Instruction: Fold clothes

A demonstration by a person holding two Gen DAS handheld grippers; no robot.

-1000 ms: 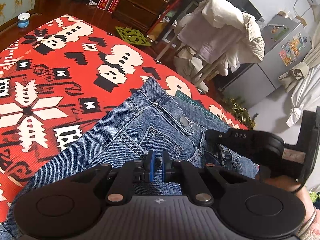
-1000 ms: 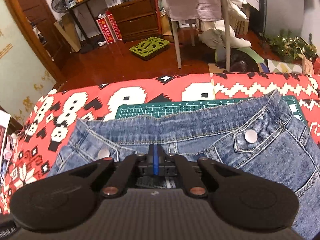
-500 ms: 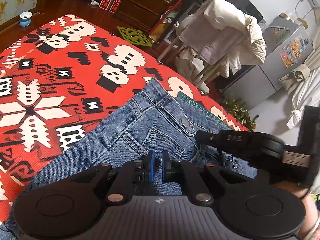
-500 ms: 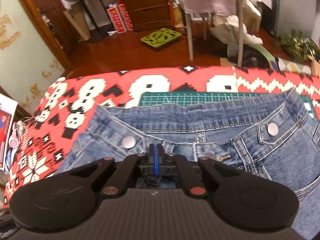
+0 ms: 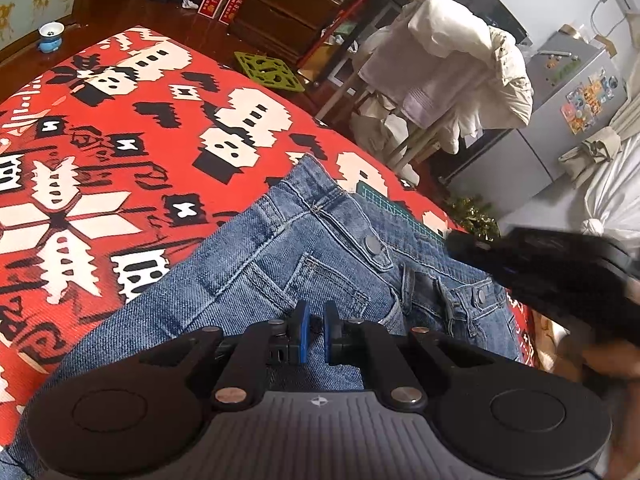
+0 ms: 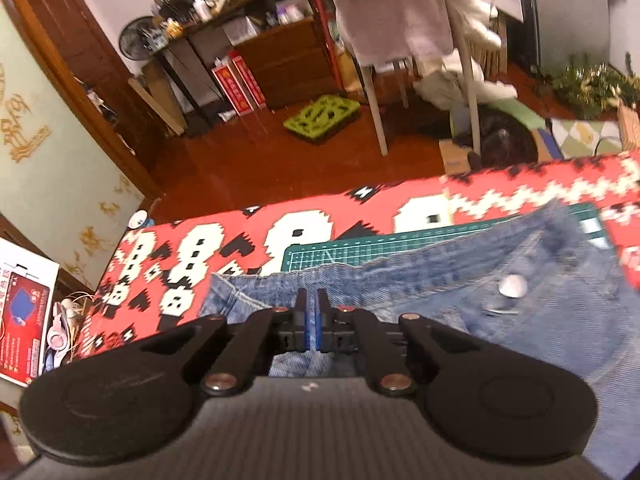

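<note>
Blue jeans (image 5: 280,264) lie flat on a red patterned cloth (image 5: 120,128), waistband pointing away from me. My left gripper (image 5: 315,320) sits low over the hip pocket, its blue pads a narrow gap apart with denim pinched between them. In the left wrist view my right gripper (image 5: 456,240) hovers blurred above the fly, held by a hand (image 5: 600,356). Its own view shows the right gripper (image 6: 311,308) over the waistband's left corner, pads nearly touching, nothing seen between them. The jeans (image 6: 520,320) spread to the right there.
A green cutting mat (image 6: 400,244) lies under the waistband near the table's far edge. Beyond are a chair draped with pale clothes (image 5: 448,72), a grey fridge (image 5: 580,92) and a green grid (image 6: 320,116) on the wooden floor. A printed box (image 6: 20,308) is at the left.
My right gripper has pulled back and up from the fly, tilting its view toward the room; a thin slit now shows between its pads. The left gripper and jeans have barely moved.
</note>
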